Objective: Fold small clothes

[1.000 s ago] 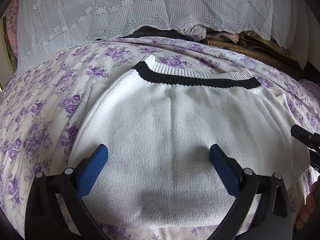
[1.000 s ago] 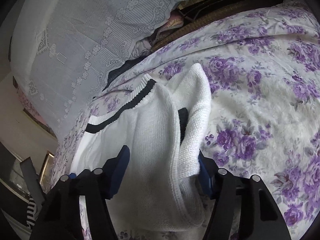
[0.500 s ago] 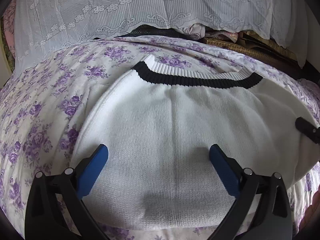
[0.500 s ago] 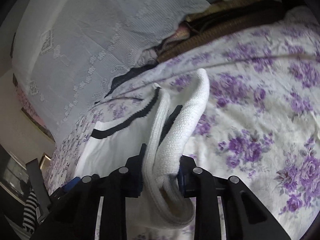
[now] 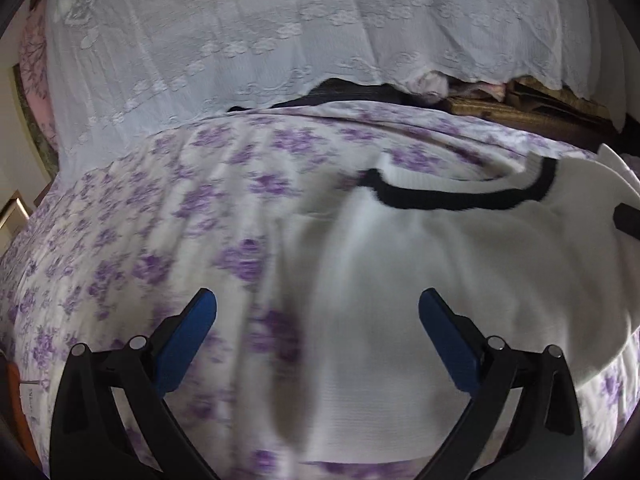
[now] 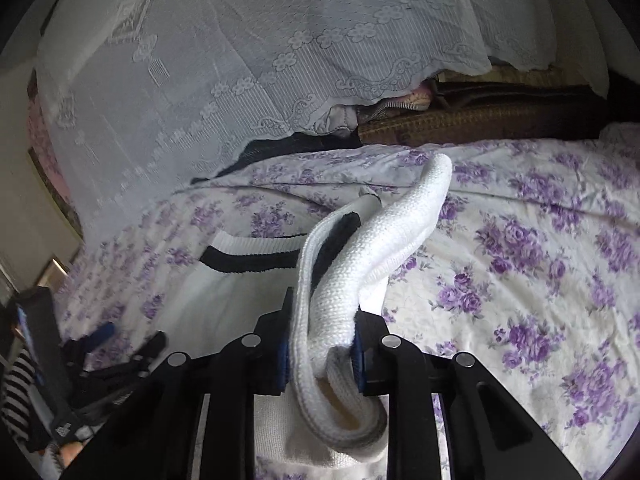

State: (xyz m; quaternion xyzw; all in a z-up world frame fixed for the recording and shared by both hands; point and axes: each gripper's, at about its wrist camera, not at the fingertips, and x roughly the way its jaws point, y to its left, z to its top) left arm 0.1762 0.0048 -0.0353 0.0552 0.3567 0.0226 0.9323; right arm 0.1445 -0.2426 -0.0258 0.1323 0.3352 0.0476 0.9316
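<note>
We count one white knit sweater [image 5: 460, 280], with one black band along its neckline, lying on one floral bedspread [image 5: 140, 240] printed with purple flowers. We hold two grippers. Behind the bedspread hangs one white lace cloth [image 5: 280, 40], and a few folded dark and brown textiles peek out under its scalloped hem; we cannot tell how many.

Our left gripper [image 5: 318, 312] has its two blue-padded fingers spread wide, clasping nothing. It hovers over the sweater's left edge, where knit meets bedspread; this view is smeared by motion blur.

Our right gripper [image 6: 320, 344] has its fingers pressed close together, pinching a bunched fold of the sweater [image 6: 360, 264]. The pinched fabric rises off the bedspread and curls upward beyond the fingertips, with the black band showing inside the fold. The rest of the sweater spreads on the bedspread to the left of that fold, and the left gripper [image 6: 120, 344] shows at its far edge.
</note>
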